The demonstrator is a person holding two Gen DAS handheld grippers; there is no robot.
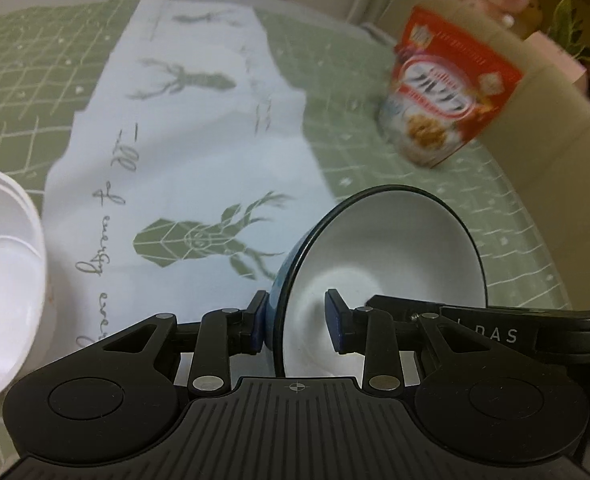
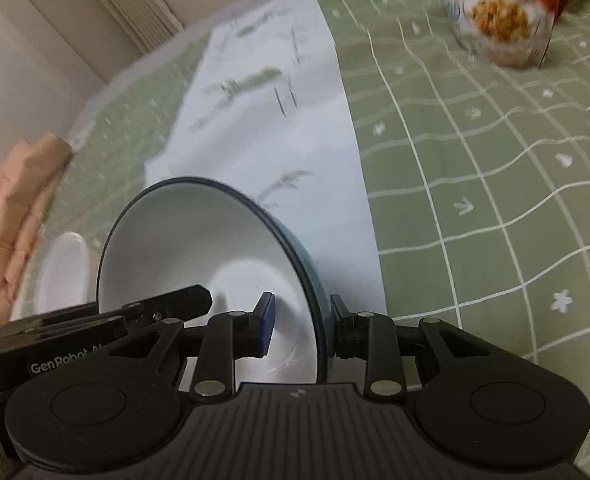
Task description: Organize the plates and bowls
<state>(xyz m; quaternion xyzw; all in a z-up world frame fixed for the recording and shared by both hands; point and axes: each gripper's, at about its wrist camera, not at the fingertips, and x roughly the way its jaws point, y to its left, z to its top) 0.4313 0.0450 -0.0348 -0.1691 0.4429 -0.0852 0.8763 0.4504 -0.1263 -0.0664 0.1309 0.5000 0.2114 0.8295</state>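
Bowl [image 1: 379, 264] rim between both grippers [image 1: 297, 322]

The right gripper [image 2: 297, 322] pinched the rim of the blue bowl [image 2: 199, 240], one finger inside, one outside. Beyond the bowl lay a white runner [image 2: 279, 120]; the cereal bag [image 2: 499, 12] stood far right of it.

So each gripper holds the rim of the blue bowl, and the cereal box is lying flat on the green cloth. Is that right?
Not quite. The cereal box stands upright on the green cloth, as the left wrist view shows. The rest holds: the left gripper and the right gripper each straddle the rim of the blue bowl.
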